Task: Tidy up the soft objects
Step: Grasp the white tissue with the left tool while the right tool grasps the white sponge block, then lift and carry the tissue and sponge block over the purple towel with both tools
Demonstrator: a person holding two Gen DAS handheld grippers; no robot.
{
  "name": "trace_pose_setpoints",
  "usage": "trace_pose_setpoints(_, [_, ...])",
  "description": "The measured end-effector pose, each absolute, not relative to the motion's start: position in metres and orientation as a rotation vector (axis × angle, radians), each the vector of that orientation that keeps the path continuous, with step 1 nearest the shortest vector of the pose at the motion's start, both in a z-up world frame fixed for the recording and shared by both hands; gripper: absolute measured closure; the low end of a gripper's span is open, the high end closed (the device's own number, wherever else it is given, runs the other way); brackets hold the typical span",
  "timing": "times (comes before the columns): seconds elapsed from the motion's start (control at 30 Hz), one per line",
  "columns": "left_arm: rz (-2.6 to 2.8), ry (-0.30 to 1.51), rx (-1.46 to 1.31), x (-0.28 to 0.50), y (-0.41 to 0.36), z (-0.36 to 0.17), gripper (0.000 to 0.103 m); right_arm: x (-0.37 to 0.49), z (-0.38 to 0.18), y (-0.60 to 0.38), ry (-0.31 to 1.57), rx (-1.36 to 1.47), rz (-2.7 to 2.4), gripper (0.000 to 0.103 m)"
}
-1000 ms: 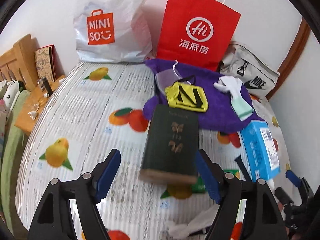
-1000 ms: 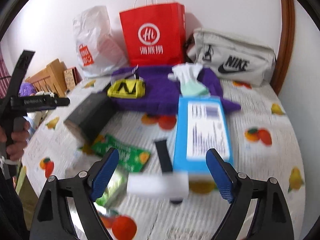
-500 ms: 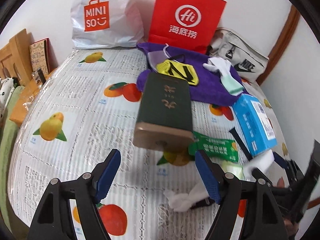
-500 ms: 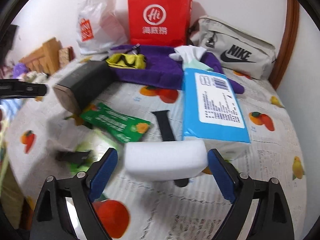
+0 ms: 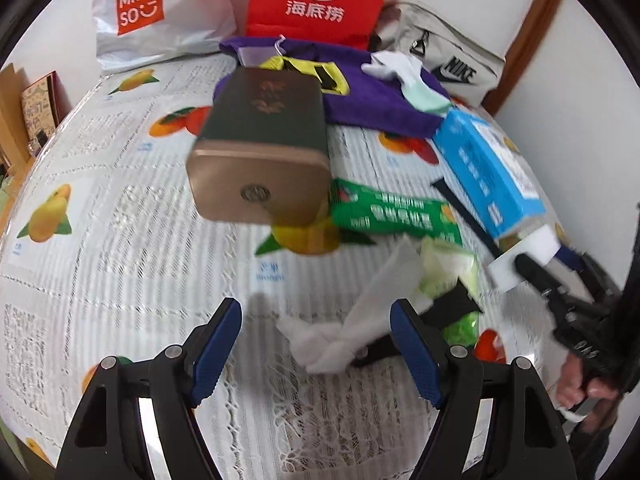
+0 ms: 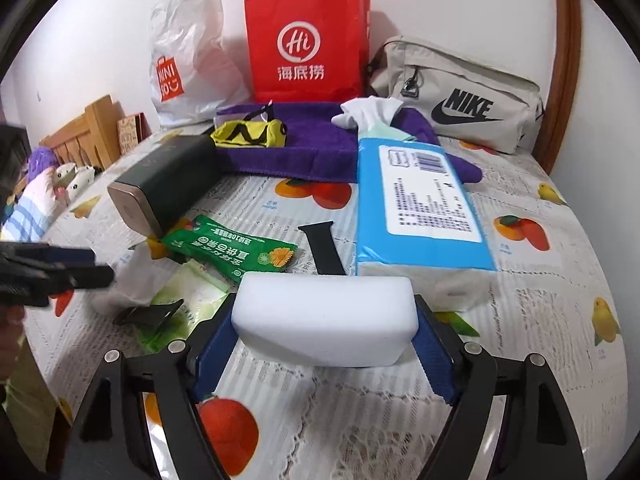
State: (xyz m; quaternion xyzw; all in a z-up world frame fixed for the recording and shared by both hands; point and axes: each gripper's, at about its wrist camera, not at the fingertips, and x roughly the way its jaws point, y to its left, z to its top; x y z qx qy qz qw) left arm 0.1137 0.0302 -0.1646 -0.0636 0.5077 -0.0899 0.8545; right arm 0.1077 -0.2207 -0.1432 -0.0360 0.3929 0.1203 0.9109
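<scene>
My right gripper (image 6: 324,348) is shut on a white sponge block (image 6: 324,316), held just above the fruit-print table cover; the sponge also shows in the left wrist view (image 5: 524,260). My left gripper (image 5: 316,344) is open and empty, just short of a crumpled white tissue (image 5: 360,316). A blue tissue pack (image 6: 416,200) lies beyond the sponge. A purple towel (image 6: 316,140) carries a yellow pouch (image 6: 248,134) and a white sock (image 6: 368,114).
A dark green tin box (image 5: 260,148) lies ahead of the left gripper. A green snack packet (image 6: 232,248), a black strap (image 6: 324,252) and a pale green wrapper (image 6: 188,300) lie between. Red paper bag (image 6: 308,44), Miniso bag (image 6: 188,56) and Nike pouch (image 6: 460,100) stand at the back.
The right gripper has closed on the white sponge. The left gripper has pulled back and down toward the crumpled tissue, staying open.
</scene>
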Motion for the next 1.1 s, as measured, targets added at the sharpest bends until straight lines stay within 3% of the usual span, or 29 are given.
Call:
trace_pose_setpoints(0.23, [-0.211,1.071,-0.075,0.106,0.019,-0.177,0.033,0.084,-0.137,-0.233,0.807,-0.047,0.224,0.022])
trace_pose_setpoints(0.3, [-0.201,1.051,-0.063,0.105,0.019,-0.176,0.048,0.081,-0.139,-0.238,0.811,-0.046,0.211,0.022])
trace_pose_setpoints(0.37, [-0.199,1.044,-0.072,0.106,0.021,-0.176,0.053,0.078,-0.142,-0.242,0.82,-0.047,0.195,0.022])
trace_pose_setpoints(0.47, [-0.205,1.037,-0.084,0.107,0.025,-0.176,0.071,0.072,-0.146,-0.246,0.831,-0.047,0.188,0.023])
trace_pose_setpoints(1.1, [-0.158,0.985,-0.114,0.105,0.044,-0.153,0.071,0.066,-0.15,-0.277,0.849,-0.016,0.094,0.023])
